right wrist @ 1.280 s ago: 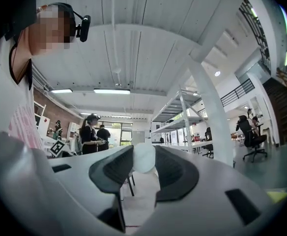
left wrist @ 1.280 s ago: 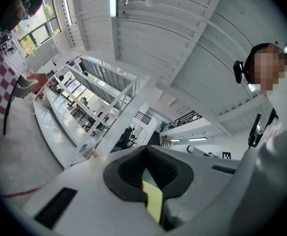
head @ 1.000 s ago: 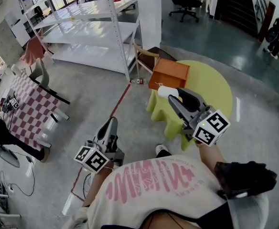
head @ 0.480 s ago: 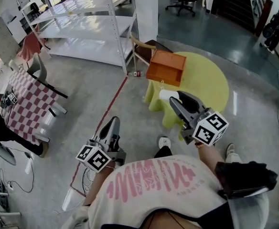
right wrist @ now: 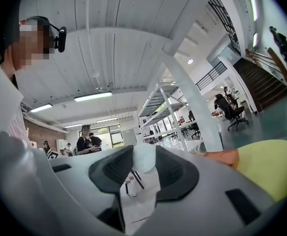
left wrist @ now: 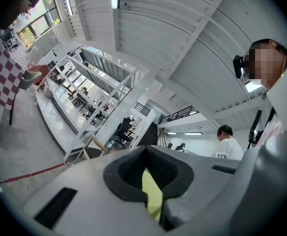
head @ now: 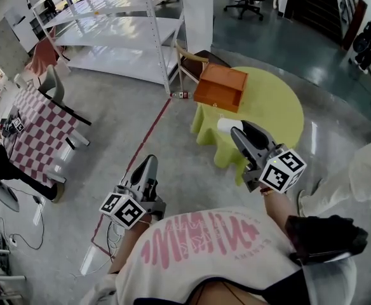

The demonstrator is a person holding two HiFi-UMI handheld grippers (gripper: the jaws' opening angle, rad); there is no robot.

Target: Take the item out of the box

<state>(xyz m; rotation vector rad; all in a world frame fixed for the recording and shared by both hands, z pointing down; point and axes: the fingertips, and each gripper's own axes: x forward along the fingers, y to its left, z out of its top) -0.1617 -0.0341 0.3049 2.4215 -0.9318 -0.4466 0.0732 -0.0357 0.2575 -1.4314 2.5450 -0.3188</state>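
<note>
White item [head: 224, 124] sits clamped at the tip of the right tool [head: 238, 132] in the head view, held out of the orange box [head: 220, 88] and apart from it, over the near edge of the round yellow-green desk [head: 281, 107]. The box rests on the desk's far side. The left tool [head: 148, 162] hangs lower, over the grey floor, well apart from the desk.

In the left gripper view, the left tool [left wrist: 151, 178] has its jaws drawn nearly together, nothing between them; a sliver of the desk [left wrist: 152, 195] shows through the slit.

In the right gripper view, the right tool [right wrist: 138, 173] presses both pads on the white item [right wrist: 141, 191]. The box [right wrist: 222, 157] and desk [right wrist: 266, 171] lie off to the right.
</note>
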